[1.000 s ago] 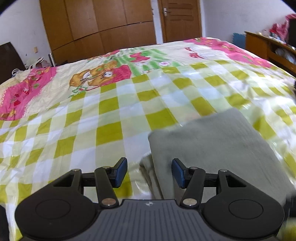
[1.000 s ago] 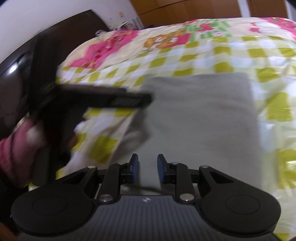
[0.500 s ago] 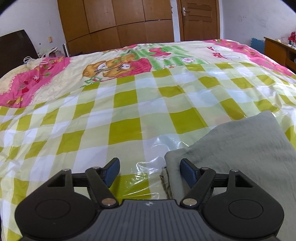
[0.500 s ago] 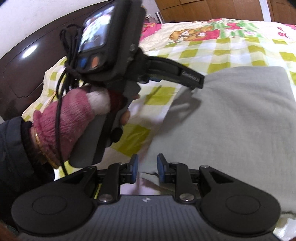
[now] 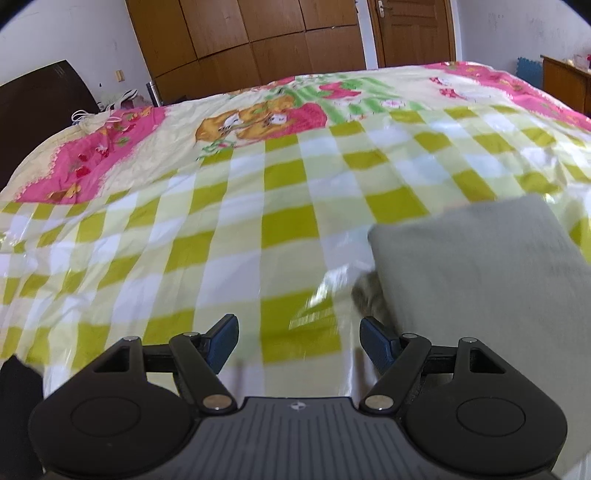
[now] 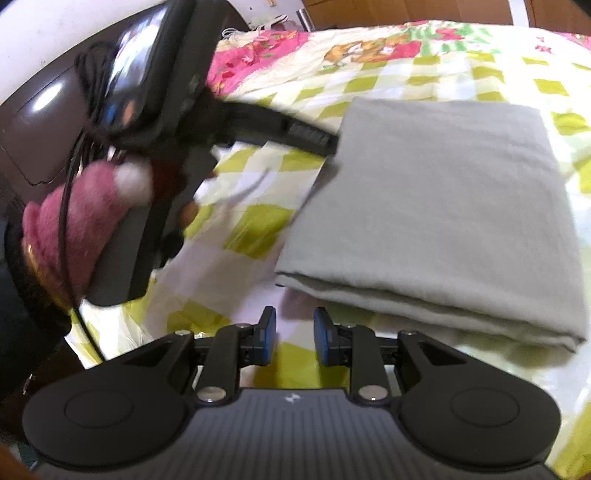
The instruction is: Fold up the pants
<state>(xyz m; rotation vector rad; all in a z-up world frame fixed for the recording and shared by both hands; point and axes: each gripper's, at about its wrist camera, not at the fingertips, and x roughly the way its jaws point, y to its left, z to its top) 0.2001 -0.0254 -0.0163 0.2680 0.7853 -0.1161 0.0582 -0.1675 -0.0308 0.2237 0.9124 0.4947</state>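
Note:
The grey pants [image 6: 443, 206] lie folded into a neat rectangle on the checked bedsheet [image 5: 229, 236], layered edges toward the right wrist camera. My right gripper [image 6: 294, 334] hovers just in front of their near left corner, open by a narrow gap with only sheet showing between the pads. My left gripper [image 5: 297, 341] stands wide open over bare sheet. The pants [image 5: 480, 280] sit to its right, close to its right fingertip. In the right wrist view a hand in a pink knitted glove [image 6: 85, 225] holds the left gripper's handle, left of the pants.
The bed runs far ahead, with a pink cartoon print [image 5: 258, 118] at its far end. A dark headboard [image 5: 40, 99] stands at left, wooden wardrobes [image 5: 236, 40] and a door [image 5: 410, 29] behind, and a wooden cabinet [image 5: 565, 81] at far right.
The left gripper has drawn back and to the left off the pants' corner, and its jaws stand wider. The right gripper has pulled back from the pants' near edge.

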